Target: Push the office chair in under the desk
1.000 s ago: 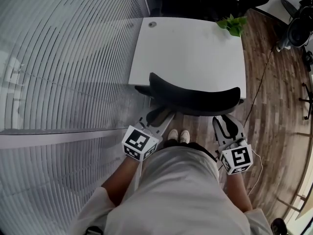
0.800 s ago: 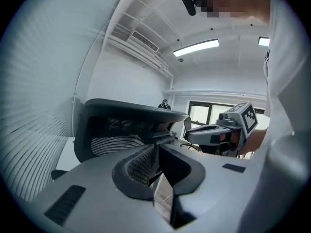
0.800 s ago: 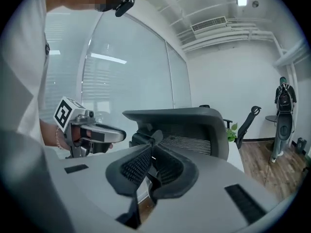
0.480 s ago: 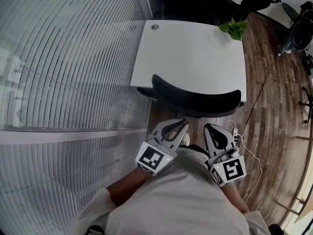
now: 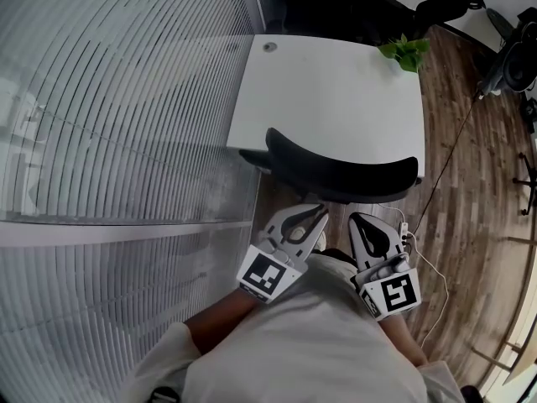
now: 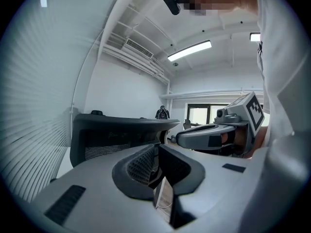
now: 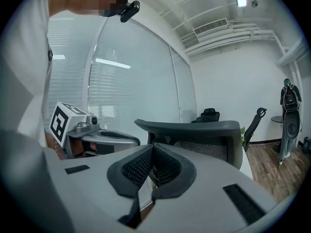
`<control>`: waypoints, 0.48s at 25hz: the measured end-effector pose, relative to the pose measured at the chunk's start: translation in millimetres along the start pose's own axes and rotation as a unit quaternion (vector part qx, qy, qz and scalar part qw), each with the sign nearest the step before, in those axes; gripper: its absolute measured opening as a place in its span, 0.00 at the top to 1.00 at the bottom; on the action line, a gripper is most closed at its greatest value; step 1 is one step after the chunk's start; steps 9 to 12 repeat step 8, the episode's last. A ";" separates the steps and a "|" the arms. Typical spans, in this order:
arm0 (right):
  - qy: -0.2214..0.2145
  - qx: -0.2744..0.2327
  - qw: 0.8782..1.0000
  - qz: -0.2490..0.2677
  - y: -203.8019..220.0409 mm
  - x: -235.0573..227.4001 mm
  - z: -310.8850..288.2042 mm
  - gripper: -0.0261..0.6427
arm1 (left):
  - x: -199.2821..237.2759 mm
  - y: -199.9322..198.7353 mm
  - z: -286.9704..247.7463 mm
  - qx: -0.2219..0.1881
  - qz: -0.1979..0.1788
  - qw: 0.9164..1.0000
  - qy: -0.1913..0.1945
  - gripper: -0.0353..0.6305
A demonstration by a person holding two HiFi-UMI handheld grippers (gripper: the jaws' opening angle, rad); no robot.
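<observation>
The black office chair point(image 5: 344, 173) stands with its curved backrest at the near edge of the white desk point(image 5: 336, 91), its seat hidden beneath. My left gripper point(image 5: 310, 215) and right gripper point(image 5: 362, 222) hover side by side just short of the backrest, close to my torso, touching nothing. Both are shut with nothing between the jaws. In the left gripper view the closed left gripper point(image 6: 158, 152) faces the chair back point(image 6: 116, 132), with the right gripper point(image 6: 218, 136) beside it. The right gripper view shows the closed right gripper point(image 7: 151, 152) facing the chair back point(image 7: 194, 132).
A striped frosted glass wall point(image 5: 109, 124) runs along the left of the desk. A small green plant point(image 5: 405, 49) sits on the desk's far right corner. Dark chairs point(image 5: 394, 11) stand behind the desk. A cable point(image 5: 440, 170) trails over the wooden floor at right.
Both grippers have drawn inward from my sides to the middle, behind the chair back, and their jaws have shut. The chair and desk have stayed put.
</observation>
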State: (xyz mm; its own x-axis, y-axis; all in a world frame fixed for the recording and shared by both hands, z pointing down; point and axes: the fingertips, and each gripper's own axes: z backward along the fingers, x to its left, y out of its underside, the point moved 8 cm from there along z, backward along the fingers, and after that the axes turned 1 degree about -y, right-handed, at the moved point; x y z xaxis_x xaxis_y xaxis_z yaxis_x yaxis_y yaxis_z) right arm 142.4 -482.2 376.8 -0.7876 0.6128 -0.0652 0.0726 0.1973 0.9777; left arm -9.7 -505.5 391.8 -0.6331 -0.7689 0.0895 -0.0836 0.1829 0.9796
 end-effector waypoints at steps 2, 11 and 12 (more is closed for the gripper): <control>0.000 0.000 1.000 0.001 -1.3 0.3 -0.8 0.92 | -0.5 -0.5 0.2 0.000 0.001 1.000 0.001 0.87; 0.003 0.001 1.000 0.003 -2.2 1.0 -2.3 0.92 | -0.8 -1.7 1.0 0.001 -0.004 1.000 0.003 0.87; 0.003 0.001 1.000 0.003 -2.2 1.0 -2.3 0.92 | -0.8 -1.7 1.0 0.001 -0.004 1.000 0.003 0.87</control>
